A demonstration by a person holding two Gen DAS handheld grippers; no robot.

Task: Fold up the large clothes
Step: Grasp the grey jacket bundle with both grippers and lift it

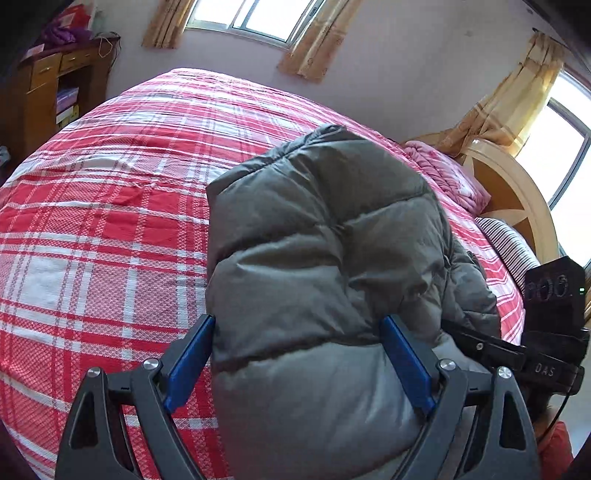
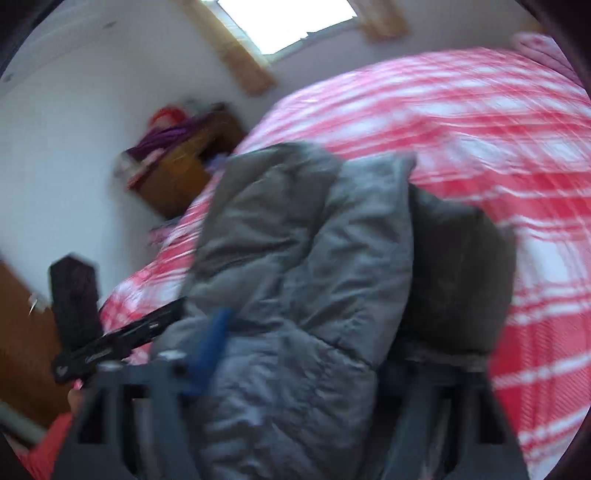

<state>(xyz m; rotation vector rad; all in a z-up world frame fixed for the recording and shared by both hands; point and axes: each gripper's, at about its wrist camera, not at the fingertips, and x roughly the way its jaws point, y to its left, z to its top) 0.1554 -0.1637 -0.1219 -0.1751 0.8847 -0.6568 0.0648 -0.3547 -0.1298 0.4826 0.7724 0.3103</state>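
Mid-fold: grey puffer jacket (image 1: 325,266) bunched at centre frame on a red plaid bed (image 1: 103,221). Left gripper (image 1: 299,363) at bottom, fingers wide apart, clamped on a thick padded fold. Right gripper (image 2: 295,350) blurred; fingers' state cannot be told. Next, probably: lay the fold flat, then let go.

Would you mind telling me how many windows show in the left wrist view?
2: one window at the top behind the plaid bed, one window at the right edge by the headboard. Others may lie outside the frame.
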